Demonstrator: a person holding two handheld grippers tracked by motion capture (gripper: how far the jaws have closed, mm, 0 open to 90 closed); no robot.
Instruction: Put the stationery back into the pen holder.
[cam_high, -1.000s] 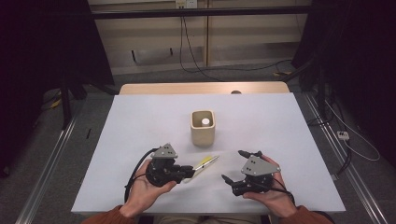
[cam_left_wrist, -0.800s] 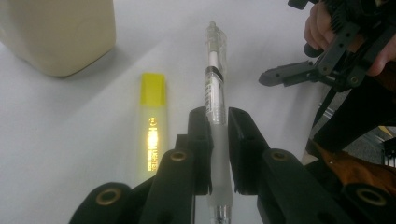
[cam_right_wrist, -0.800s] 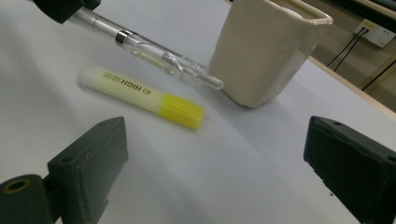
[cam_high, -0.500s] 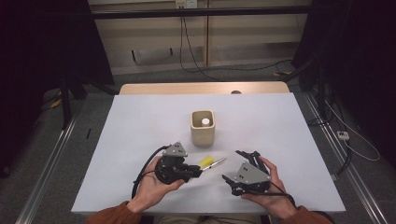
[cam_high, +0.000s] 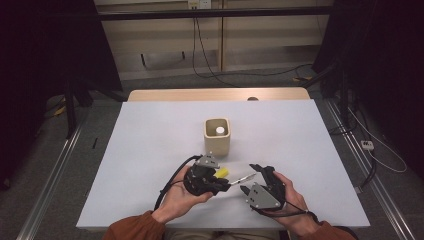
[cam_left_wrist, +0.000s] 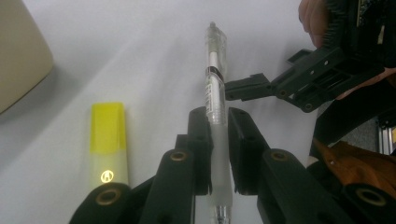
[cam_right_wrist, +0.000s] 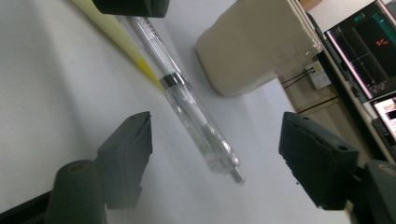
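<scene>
- One clear plastic pen (cam_left_wrist: 215, 88), clamped near its tip end in the left tongs (cam_left_wrist: 216, 135), held over the surface between both hands.
- One yellow highlighter marker (cam_left_wrist: 108, 144), lying flat just beside the left tongs.
- One cream square-sided cup (cam_high: 217, 135), upright mid-surface, something small and white inside.
- Right tongs (cam_right_wrist: 212, 156) apart, just been closing, pen's free end between the pads, untouched.
- One white surface (cam_high: 150, 150); dim room, grey floor, cables behind.

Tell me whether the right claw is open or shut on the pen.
Open. In the right gripper view the right claw has its jaws on either side of the clear pen with gaps; they have just been closing. The left claw holds the pen.
</scene>
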